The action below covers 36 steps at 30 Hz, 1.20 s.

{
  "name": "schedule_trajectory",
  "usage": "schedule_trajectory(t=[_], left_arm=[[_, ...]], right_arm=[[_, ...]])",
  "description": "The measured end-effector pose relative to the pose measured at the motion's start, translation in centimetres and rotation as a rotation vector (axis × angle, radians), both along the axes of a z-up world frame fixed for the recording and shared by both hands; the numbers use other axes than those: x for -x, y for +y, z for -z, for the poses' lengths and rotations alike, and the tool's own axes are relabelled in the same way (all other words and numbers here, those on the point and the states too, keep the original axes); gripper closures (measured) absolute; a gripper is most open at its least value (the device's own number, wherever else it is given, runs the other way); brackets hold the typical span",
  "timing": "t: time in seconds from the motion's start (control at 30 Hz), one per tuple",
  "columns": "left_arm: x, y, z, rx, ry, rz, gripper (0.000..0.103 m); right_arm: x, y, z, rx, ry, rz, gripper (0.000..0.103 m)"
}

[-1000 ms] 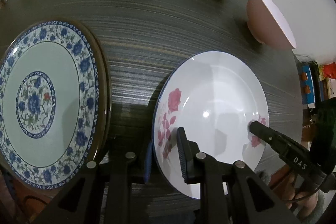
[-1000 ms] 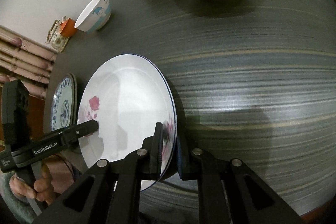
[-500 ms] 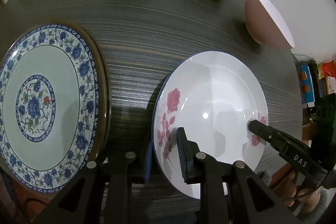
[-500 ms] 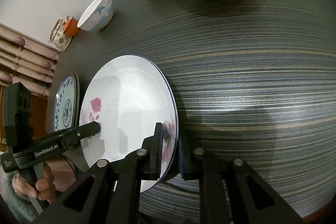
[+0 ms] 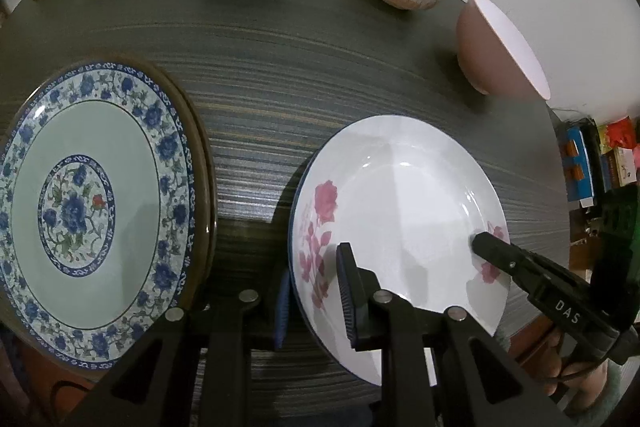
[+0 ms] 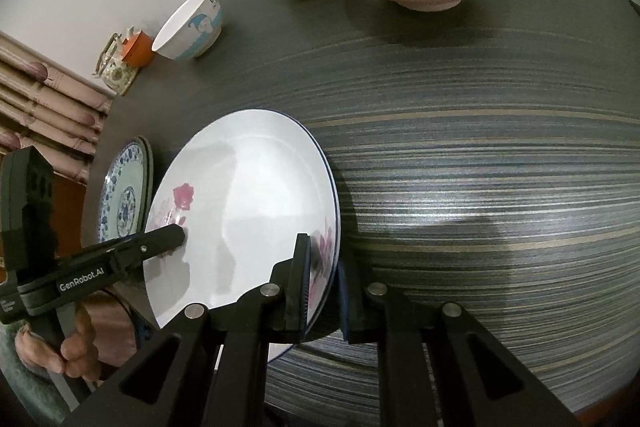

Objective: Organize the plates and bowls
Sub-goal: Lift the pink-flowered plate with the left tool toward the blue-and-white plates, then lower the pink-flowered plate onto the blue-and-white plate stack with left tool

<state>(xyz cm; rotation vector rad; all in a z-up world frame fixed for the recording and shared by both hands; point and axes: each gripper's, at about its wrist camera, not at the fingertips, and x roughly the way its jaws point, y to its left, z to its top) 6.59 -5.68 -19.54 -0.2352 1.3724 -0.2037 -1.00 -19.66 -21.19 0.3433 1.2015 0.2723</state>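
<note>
Dark striped tabletop (image 5: 320,75) is backed by a pale wall. The rose plate (image 5: 400,195) is clamped at opposite rims by the left gripper (image 5: 312,291) and right gripper (image 6: 324,279). The blue-patterned plate (image 5: 92,203) is seen to its left, three bowls beyond it.
</note>
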Motion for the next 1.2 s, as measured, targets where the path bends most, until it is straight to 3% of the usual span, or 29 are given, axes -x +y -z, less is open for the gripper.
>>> schedule_trajectory(t=[0.67, 1.2], left_arm=[[1.0, 4.6, -3.9, 0.014, -0.07, -0.066, 0.083], [3.3, 14.7, -7.0, 0.008, -0.132, -0.264, 0.083]], right_arm=[[0.0, 2.0, -3.3, 0.016, -0.086, -0.03, 0.09], [-2.1, 9.4, -5.9, -0.009, -0.137, -0.148, 0.09]])
